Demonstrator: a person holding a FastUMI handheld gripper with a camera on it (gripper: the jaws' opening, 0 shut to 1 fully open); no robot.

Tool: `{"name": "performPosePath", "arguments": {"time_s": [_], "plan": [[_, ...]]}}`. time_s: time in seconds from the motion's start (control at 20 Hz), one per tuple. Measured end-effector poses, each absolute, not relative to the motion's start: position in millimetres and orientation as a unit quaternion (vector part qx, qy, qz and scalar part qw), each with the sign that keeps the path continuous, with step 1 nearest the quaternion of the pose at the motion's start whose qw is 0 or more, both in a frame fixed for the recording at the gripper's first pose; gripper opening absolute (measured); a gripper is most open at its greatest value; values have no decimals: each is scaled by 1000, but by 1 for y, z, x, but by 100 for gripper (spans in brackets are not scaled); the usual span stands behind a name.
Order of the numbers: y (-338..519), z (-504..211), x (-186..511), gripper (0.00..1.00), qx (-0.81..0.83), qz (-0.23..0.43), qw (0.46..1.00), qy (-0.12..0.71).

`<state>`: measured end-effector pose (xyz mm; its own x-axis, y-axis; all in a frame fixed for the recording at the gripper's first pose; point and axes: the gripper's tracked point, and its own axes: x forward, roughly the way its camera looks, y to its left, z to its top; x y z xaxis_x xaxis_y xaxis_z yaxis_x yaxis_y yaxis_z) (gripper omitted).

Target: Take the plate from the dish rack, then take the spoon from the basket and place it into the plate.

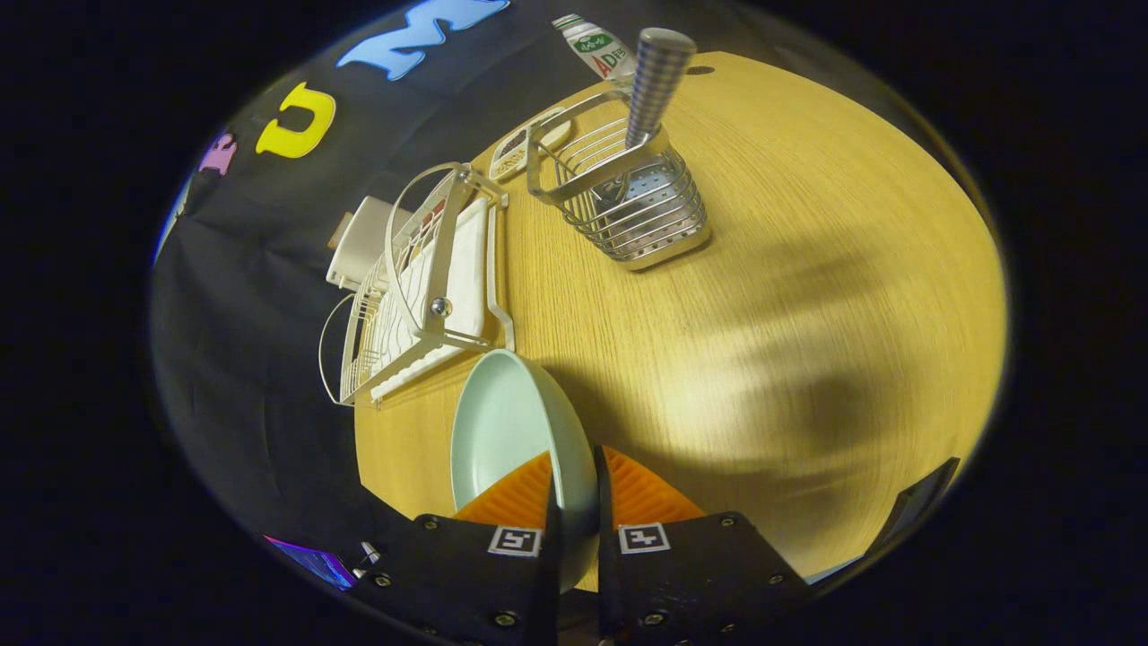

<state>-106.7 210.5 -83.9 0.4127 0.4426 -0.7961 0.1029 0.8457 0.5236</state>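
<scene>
1. white wire dish rack (408, 278) with a matching white tray under it stands at the left edge of the light wooden table (807, 296), close against the black cloth wall; a shiny metal knob shows on its front frame and its slots look bare.
2. behind the rack lies a small cream boxy thing, too blurred to name, and a little farther back a flat pale tray with dark and light fillings.
3. pale mint-green round ceramic plate (511, 431) is out of the rack – it stands on edge just in front of the rack's near corner, its rim pinched between the gripper (574, 502) fingers, which are clenched on it from both sides.
4. right of the rack, well apart from the plate, a silver wire cutlery basket (641, 202) sits on the table, tilted in this view.
5. a spoon (655, 85) with a thick grey ribbed handle stands upright in that basket – its bowl is hidden low among the wires.
6. beyond the basket a white bottle with a green cap (592, 45) stands near the table's far edge.
</scene>
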Motion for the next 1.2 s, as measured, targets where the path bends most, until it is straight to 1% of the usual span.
{"name": "performPosePath", "arguments": {"time_s": [0.1,0.15,0.2,0.25,0.5,0.7,0.75,0.8,0.9,1.1,1.2], "plan": [[199,-90,-110,23,228,97,810,532],[198,-88,-109,22,223,98,815,526],[194,-83,-107,29,216,98,824,514],[188,-76,-105,31,199,95,839,498],[154,-16,-85,32,105,87,919,370],[134,34,-72,32,52,77,957,274],[133,46,-72,33,46,83,962,254],[131,57,-71,60,34,84,967,238],[118,74,-64,99,12,66,979,195],[103,83,-36,100,23,49,991,122],[94,74,-26,100,24,34,993,111]]}}
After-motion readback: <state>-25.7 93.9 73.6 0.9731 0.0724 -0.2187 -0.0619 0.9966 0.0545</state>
